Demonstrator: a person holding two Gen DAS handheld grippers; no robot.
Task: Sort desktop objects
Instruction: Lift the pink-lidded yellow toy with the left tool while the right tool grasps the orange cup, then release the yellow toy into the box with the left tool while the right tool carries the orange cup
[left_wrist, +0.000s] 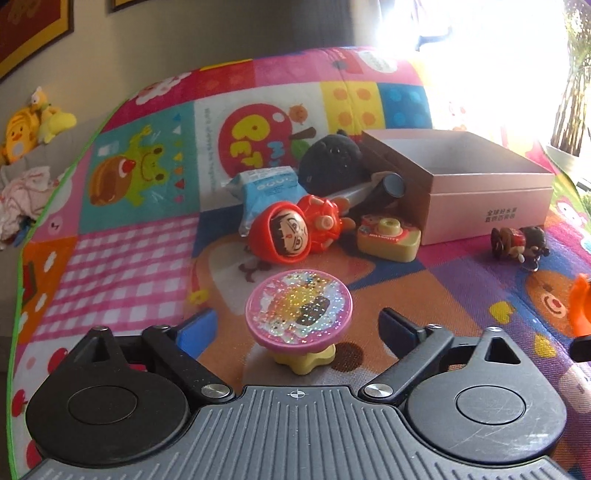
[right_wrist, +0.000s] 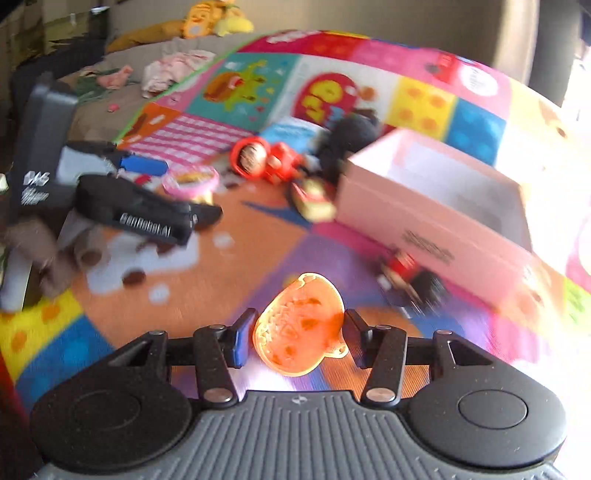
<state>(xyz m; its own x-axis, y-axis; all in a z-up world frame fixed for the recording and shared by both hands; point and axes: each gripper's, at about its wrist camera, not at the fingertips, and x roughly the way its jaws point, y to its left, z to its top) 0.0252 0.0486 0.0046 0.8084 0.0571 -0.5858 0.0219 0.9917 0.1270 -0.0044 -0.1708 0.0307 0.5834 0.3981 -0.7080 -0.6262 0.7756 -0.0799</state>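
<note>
My left gripper (left_wrist: 297, 328) is open, its fingers on either side of a pink glittery round toy (left_wrist: 299, 312) on a yellow star base, not touching it. My right gripper (right_wrist: 297, 332) is shut on an orange flat toy (right_wrist: 301, 325), held above the mat. An open pink box (left_wrist: 476, 184) stands at the right of the mat; it also shows in the right wrist view (right_wrist: 436, 214). A red doll (left_wrist: 291, 229), a toy camera (left_wrist: 388, 236) and a small dark figure (left_wrist: 521, 242) lie near the box.
A blue wipes pack (left_wrist: 266, 192), a black plush (left_wrist: 328, 158) and a dark tube (left_wrist: 384, 188) lie behind the doll. The colourful play mat (left_wrist: 129, 240) covers the surface. Plush toys (left_wrist: 33, 125) and clothes lie off the mat's left edge. The right wrist view is blurred.
</note>
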